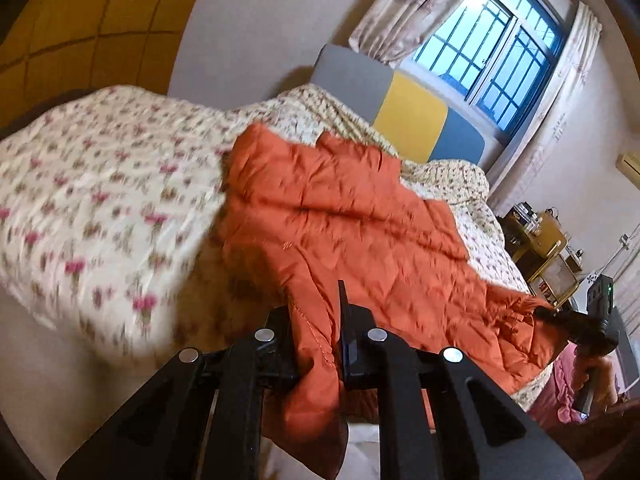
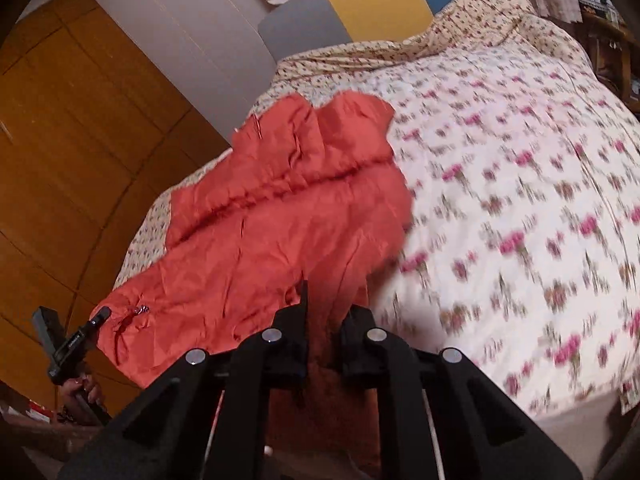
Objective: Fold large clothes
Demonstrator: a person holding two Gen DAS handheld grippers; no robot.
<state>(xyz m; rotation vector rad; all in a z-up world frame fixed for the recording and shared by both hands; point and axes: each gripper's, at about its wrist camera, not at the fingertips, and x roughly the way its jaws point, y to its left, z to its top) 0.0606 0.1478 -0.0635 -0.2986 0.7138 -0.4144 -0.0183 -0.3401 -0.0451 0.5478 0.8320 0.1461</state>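
Note:
A large orange-red quilted garment (image 1: 352,224) lies spread on the floral bedspread (image 1: 88,200). My left gripper (image 1: 320,344) is shut on one near corner of its hem, and cloth hangs down between the fingers. My right gripper (image 2: 326,340) is shut on the other near corner of the garment (image 2: 280,216). Each gripper shows in the other's view: the right one (image 1: 588,332) at the garment's far right edge, the left one (image 2: 76,344) at its left edge. The views are blurred by motion.
The bed (image 2: 520,200) has a grey, yellow and blue headboard (image 1: 400,108) below a barred window (image 1: 492,52). A wooden wardrobe (image 2: 72,160) stands left of the bed. A cluttered wooden nightstand (image 1: 540,248) stands on the bed's right side.

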